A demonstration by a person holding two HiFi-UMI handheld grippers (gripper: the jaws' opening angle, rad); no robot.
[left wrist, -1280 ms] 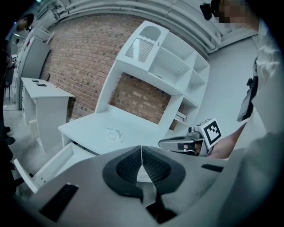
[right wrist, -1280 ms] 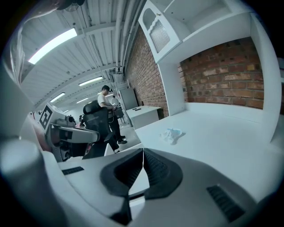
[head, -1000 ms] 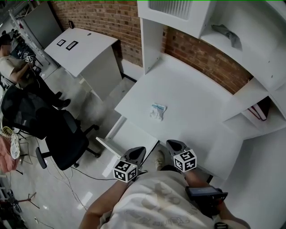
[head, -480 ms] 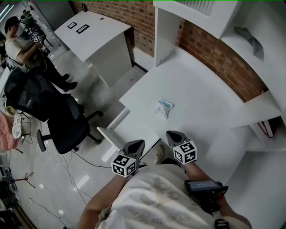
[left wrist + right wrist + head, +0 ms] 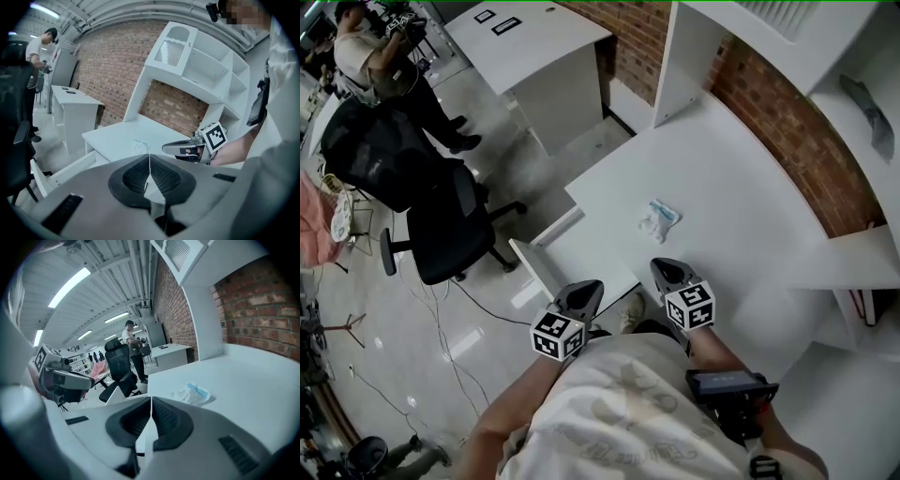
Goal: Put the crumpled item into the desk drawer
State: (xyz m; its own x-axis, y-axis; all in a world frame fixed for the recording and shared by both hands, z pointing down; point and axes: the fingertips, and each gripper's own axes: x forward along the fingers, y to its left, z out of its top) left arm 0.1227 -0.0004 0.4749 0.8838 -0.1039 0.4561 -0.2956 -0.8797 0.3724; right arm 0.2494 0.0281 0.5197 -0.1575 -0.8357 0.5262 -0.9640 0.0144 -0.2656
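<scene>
Status: the crumpled item – white w/ a light-blue strip – lies on the white tabletop, roughly mid-surface, nothing touching it. It sits well apart from both grippers and is outside the drawer.

Drawer: pulled out at the tabletop's near-left edge, open. Its white interior faces up; contents can't be made out from the head view.

Left gripper: clenched, jaws meeting edge to edge, nothing between them per the left gripper view. It hangs over the near end of the drawer, pointing fwd and down. Marker cube sits on its rear.

Right gripper: also clenched and empty – pads pressed together in the right gripper view. It hovers at the tabletop's near edge, aimed toward the crumpled item, which shows just above and right of its jaws in that view. No contact.

The 2 grippers are side by side, near each other, not touching.

Surroundings: brick wall behind the tabletop; white shelf unit above it. A black office chair stands on the floor at left. A 2nd white desk is farther back, w/ a person standing beside it.
</scene>
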